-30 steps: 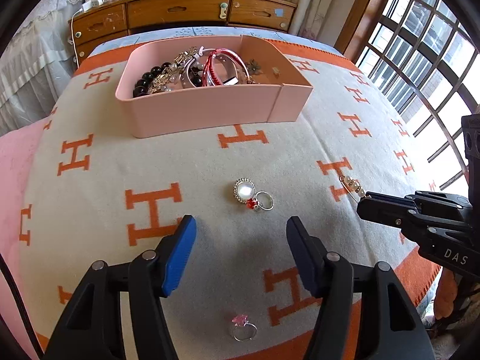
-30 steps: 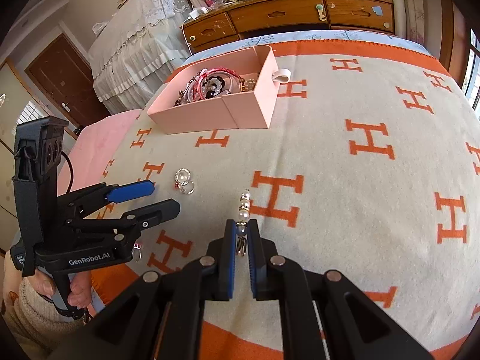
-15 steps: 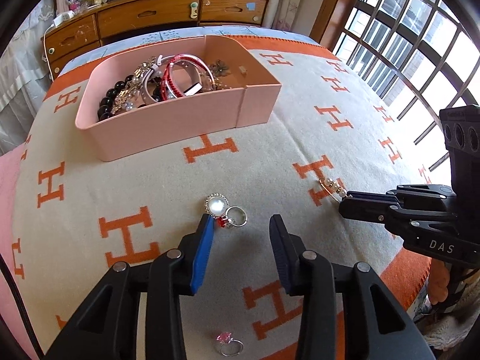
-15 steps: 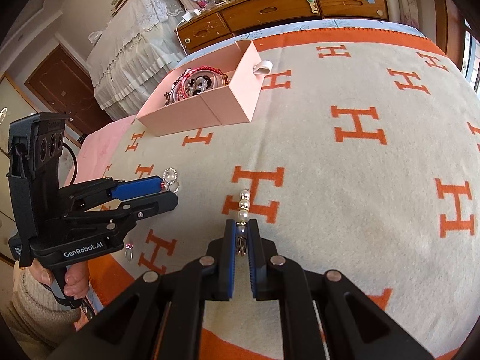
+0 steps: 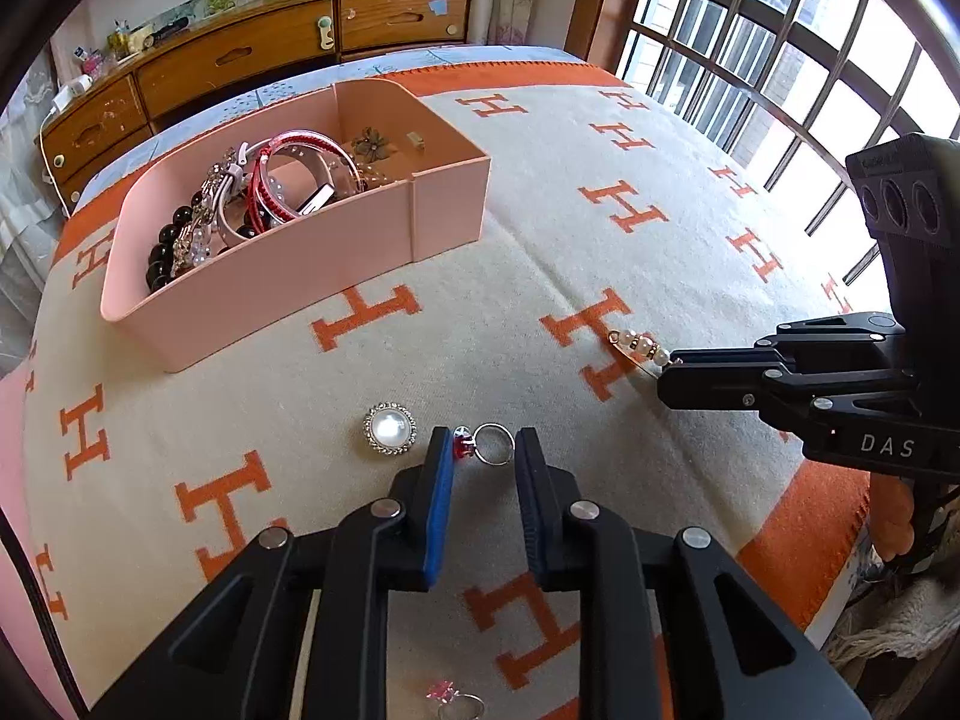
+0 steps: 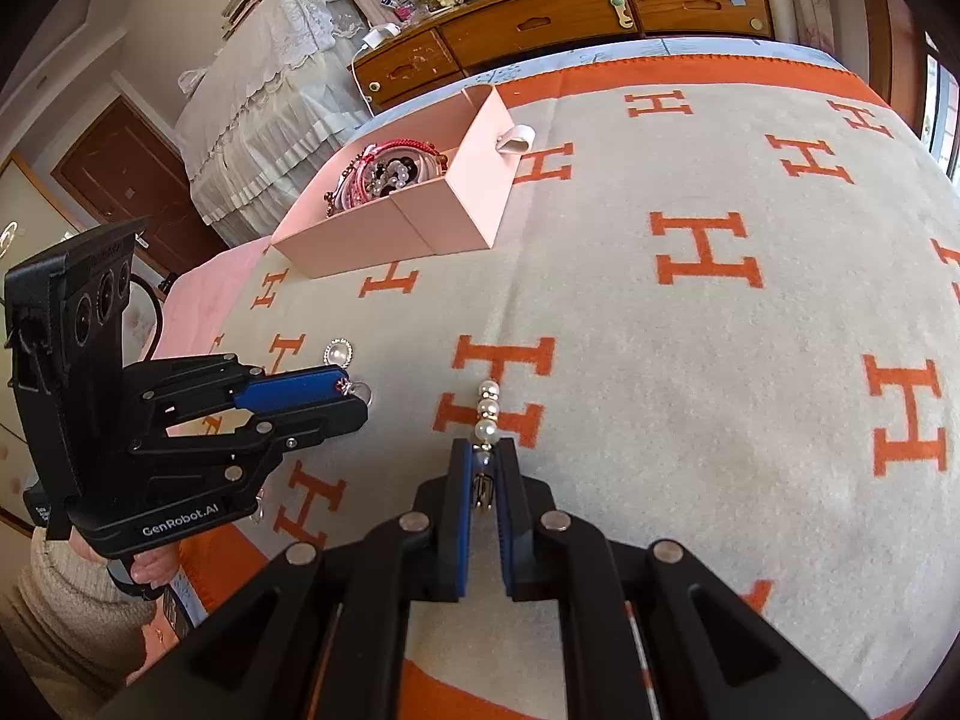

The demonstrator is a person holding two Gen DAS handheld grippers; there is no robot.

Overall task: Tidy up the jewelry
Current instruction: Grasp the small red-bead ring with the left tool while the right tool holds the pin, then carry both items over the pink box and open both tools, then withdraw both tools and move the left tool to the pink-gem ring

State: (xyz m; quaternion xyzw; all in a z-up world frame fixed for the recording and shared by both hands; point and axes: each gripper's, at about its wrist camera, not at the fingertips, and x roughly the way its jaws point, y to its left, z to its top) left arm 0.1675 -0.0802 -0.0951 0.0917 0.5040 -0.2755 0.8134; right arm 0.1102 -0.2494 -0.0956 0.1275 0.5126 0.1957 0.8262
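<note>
Near the blanket's (image 5: 600, 540) front edge a pink ring (image 5: 453, 701) lies loose. The left gripper (image 5: 480, 450) has just been closing its jaws around the red ring (image 5: 487, 444), still narrowly apart; whether the pads touch it cannot be told. The ring looks light, rigid and slippery; the band seems the best hold. The right gripper (image 6: 485, 468) is clamped on the pearl pin (image 6: 487, 414), toward the right edge. A pearl brooch (image 5: 389, 428) lies beside the ring. The pink box (image 5: 288, 282) stands toward the far edge.

On the blanket (image 5: 240, 420), the box (image 5: 288, 276) lies behind the brooch (image 5: 390, 427) and ring (image 5: 489, 444).
</note>
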